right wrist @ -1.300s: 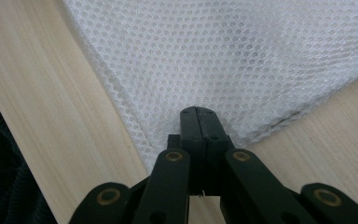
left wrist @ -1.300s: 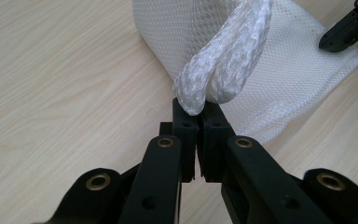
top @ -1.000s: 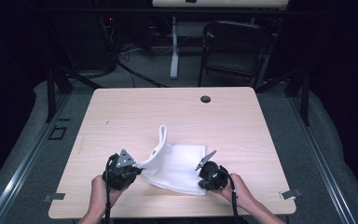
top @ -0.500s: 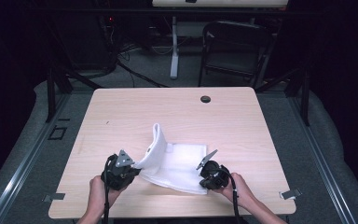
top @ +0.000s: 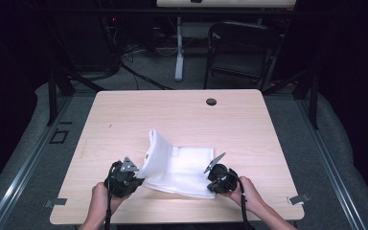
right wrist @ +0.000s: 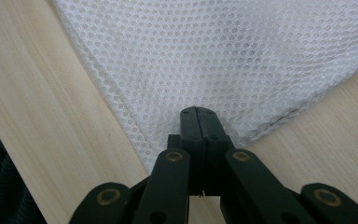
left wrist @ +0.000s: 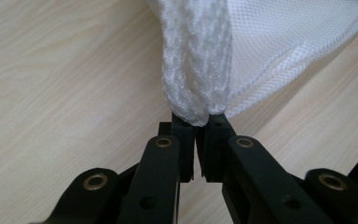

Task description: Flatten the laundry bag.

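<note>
High view: a white mesh cloth (top: pixel 179 167) lies on the near half of the wooden bench (top: pixel 124 120), well short of the dark round hole (top: pixel 211 101) near the bench's far edge. Most of the cloth rests flat, while its left end stands up from the bench in a curved fold. The left gripper (top: pixel 135 179) sits at the cloth's near left corner, held by the person's left hand (top: pixel 100 199). The right gripper (top: pixel 214 184) sits at the cloth's near right corner, held by the right hand (top: pixel 249 194).

Left gripper view: the fingers (left wrist: pixel 182 140) are together, clamped on a bunched, doubled edge of the cloth (left wrist: pixel 200 56), which rises away from them, with its stitched hem trailing off to the right over the bench.

Right gripper view: the fingers (right wrist: pixel 191 126) are pressed together on a corner of the cloth (right wrist: pixel 223 56), where the mesh lies flat on the bench and spreads away from them. A dark floor strip (right wrist: pixel 0 186) shows beyond the bench edge to the left of the cloth.
</note>
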`<state>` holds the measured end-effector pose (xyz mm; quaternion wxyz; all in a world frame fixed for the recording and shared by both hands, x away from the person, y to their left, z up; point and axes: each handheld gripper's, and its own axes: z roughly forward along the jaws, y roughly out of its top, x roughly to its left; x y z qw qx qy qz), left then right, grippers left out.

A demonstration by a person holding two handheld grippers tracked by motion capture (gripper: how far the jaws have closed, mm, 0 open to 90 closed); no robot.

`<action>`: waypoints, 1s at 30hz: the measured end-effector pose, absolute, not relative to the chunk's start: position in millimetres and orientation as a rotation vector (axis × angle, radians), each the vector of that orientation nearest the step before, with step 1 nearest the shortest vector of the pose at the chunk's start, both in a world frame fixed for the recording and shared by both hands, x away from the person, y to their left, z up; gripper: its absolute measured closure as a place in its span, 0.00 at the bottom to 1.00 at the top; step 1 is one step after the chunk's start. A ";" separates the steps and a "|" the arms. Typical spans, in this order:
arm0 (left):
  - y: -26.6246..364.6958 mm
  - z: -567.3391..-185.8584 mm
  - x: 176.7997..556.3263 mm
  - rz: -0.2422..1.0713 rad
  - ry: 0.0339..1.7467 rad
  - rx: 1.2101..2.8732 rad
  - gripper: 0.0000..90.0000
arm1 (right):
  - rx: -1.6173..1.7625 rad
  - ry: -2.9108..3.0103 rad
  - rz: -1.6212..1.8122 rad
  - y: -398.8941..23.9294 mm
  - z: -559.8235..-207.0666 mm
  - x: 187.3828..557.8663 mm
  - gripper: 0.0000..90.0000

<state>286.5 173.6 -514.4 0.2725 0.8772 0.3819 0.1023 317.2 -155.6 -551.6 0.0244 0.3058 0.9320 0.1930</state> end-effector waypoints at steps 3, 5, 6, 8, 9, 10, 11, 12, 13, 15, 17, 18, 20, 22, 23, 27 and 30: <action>177.0 -516.1 286.7 0.258 1.042 2.367 0.94 | 0.955 2.881 0.597 -156.9 -551.6 317.7 1.00; 179.9 -516.3 286.9 0.246 1.048 2.375 0.91 | 0.948 2.885 0.594 -158.7 -551.2 318.6 1.00; 181.4 -516.0 286.6 0.247 1.050 2.376 0.89 | 0.958 2.885 0.616 -159.3 -552.0 318.9 1.00; 184.4 -515.4 286.0 0.239 1.055 2.373 0.85 | 0.953 2.881 0.619 -160.3 -552.3 319.4 1.00; 185.9 -515.4 285.4 0.230 1.061 2.377 0.82 | 0.943 2.889 0.611 -160.7 -551.8 319.8 1.00; 187.5 -515.2 284.8 0.216 1.071 2.379 0.76 | 0.948 2.889 0.611 -160.9 -551.6 319.7 1.00; 189.0 -515.0 283.9 0.205 1.076 2.385 0.72 | 0.947 2.889 0.612 -161.2 -551.7 319.9 1.00; 190.7 -514.8 282.8 0.206 1.087 2.389 0.67 | 0.943 2.889 0.612 -161.5 -551.7 320.1 1.00; 193.0 -514.6 282.0 0.197 1.100 2.389 0.61 | 0.937 2.886 0.604 -161.7 -551.3 320.1 1.00; 198.1 -514.3 280.1 0.197 1.127 2.376 0.54 | 0.946 2.889 0.603 -162.7 -550.9 320.4 1.00; 204.0 -513.6 278.0 0.195 1.152 2.352 0.48 | 0.938 2.893 0.598 -163.4 -550.3 321.0 1.00; 206.4 -513.3 277.2 0.200 1.161 2.342 0.45 | 0.944 2.889 0.613 -163.8 -550.2 321.0 1.00; 209.3 -510.5 275.5 0.215 1.175 2.311 0.38 | 0.936 2.887 0.628 -164.5 -548.2 320.9 0.97; 209.6 -507.4 274.8 0.225 1.161 2.285 0.32 | 0.930 2.880 0.654 -165.1 -545.1 320.2 0.92; 208.2 -506.2 274.8 0.236 1.150 2.283 0.29 | 0.928 2.878 0.655 -165.3 -543.4 320.0 0.86; 194.6 -505.4 277.8 0.251 1.101 2.292 0.24 | 0.941 2.865 0.687 -166.6 -537.1 319.8 0.59; 180.7 -506.7 281.7 0.237 1.053 2.315 0.23 | 0.958 2.853 0.726 -169.2 -534.7 320.1 0.41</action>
